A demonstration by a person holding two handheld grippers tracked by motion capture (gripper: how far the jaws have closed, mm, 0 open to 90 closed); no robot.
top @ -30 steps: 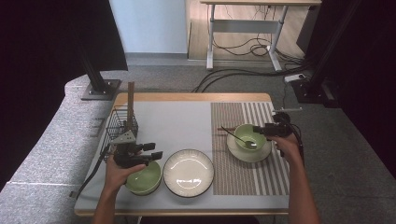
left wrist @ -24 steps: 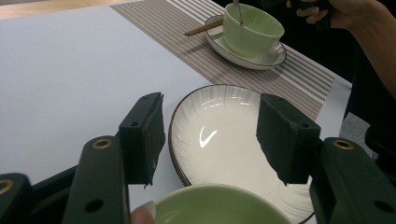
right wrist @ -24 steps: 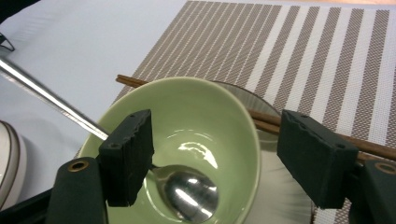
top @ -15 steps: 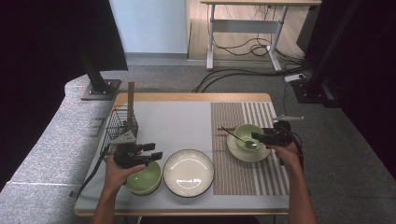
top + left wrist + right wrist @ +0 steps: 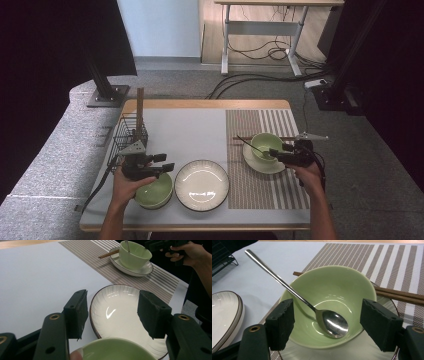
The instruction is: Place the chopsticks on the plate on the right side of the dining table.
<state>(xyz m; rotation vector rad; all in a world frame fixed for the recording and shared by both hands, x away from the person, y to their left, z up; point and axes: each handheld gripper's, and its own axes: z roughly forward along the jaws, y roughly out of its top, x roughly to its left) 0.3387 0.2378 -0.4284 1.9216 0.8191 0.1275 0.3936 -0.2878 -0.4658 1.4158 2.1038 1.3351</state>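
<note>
— Where is the right gripper [image 5: 327,322]?

— Just before the green bowl [image 5: 329,302] on the striped mat [image 5: 392,262], jaws spread wide, one pad on either side of the bowl's near rim and touching nothing that I can see. The bowl stands on a white saucer [image 5: 255,162], and a steel spoon [image 5: 332,323] lies inside it — head at the bottom, handle leaning out over the far-left rim. A pair of wooden chopsticks [image 5: 397,293] lies across the saucer behind the bowl.

— And the left one?

— The left gripper [image 5: 112,312] is also apart, holding nothing. In its own view the jaws hang above a second green bowl [image 5: 117,350], with the white ribbed plate [image 5: 120,312] showing between them. From the high view that bowl [image 5: 154,191] sits at the near-left of the table [image 5: 190,130], just beside the plate [image 5: 201,184], and the left hand [image 5: 125,185] rests at its rim; a fingertip [image 5: 76,355] shows touching the bowl's edge.

— Anything else on the table?

— A black wire basket [image 5: 129,136] at the left edge, behind the left gripper, with a wooden piece [image 5: 140,107] standing upright in it.
</note>
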